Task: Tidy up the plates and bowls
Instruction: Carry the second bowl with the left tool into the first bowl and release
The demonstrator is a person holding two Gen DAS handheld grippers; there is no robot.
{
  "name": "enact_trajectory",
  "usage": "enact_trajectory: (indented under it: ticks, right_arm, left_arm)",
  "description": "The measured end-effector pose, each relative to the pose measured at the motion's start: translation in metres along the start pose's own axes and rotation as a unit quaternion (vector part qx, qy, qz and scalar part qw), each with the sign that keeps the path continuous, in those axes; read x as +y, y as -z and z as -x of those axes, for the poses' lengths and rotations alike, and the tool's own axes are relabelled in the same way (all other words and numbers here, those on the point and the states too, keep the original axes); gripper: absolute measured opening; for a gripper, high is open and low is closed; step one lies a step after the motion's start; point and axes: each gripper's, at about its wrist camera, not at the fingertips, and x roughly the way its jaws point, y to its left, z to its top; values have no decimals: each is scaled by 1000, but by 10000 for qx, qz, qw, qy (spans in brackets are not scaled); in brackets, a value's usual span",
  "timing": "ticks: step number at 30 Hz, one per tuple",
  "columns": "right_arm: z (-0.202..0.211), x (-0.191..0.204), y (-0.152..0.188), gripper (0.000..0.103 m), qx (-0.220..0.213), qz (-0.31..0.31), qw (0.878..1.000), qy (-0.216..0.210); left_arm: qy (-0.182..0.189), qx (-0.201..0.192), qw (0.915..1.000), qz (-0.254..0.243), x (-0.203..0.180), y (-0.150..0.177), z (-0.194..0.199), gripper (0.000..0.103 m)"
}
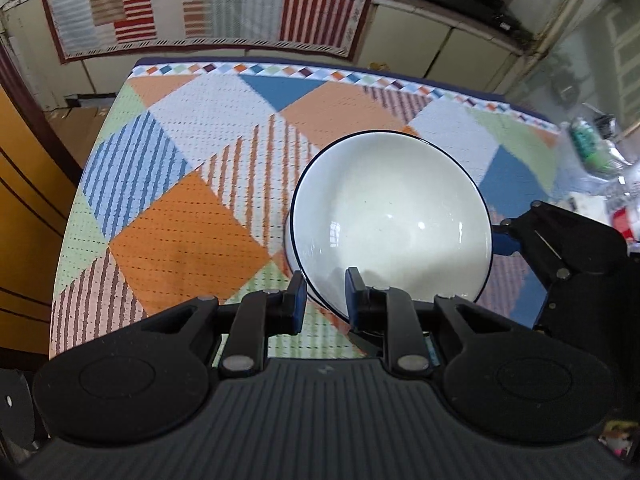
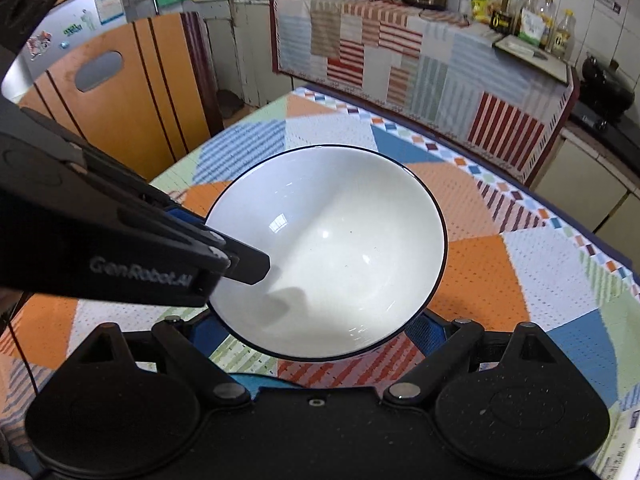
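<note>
A white bowl (image 1: 394, 216) with a thin dark blue rim is held above the patchwork tablecloth (image 1: 180, 216). My left gripper (image 1: 325, 294) is shut on the bowl's near rim, one blue pad outside and one inside. In the right wrist view the same bowl (image 2: 332, 252) fills the middle, and the left gripper (image 2: 240, 256) reaches in from the left over its rim. My right gripper (image 2: 320, 332) is open wide, its fingers spread under the bowl's two sides, mostly hidden by it. The right gripper also shows in the left wrist view (image 1: 508, 236) at the bowl's right side.
The table (image 2: 540, 280) is covered by a colourful patchwork cloth. An orange chair back (image 2: 120, 96) stands at its left. A counter with a striped cloth (image 2: 420, 48), a rice cooker, a pressure cooker and bottles runs behind. Plastic-wrapped items (image 1: 596, 152) lie at the table's right edge.
</note>
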Motion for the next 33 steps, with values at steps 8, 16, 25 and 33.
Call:
enact_trajectory:
  ticks: [8, 16, 25, 33]
  right_arm:
    - [-17, 2, 0, 94, 219, -16, 9996, 149]
    - [-31, 9, 2, 95, 320, 152, 9981, 495]
    - [-30, 8, 6, 100, 150, 67, 9981, 597]
    - [7, 5, 15, 100, -313, -275, 9980, 472]
  left_arm:
    - [-164, 88, 9997, -139, -2, 0, -18, 19]
    - [-130, 105, 9998, 55, 6, 3, -31, 19]
    - [-195, -62, 9998, 72, 8, 2, -30, 20]
    - [-127, -297, 9995, -15, -1, 6, -5, 24]
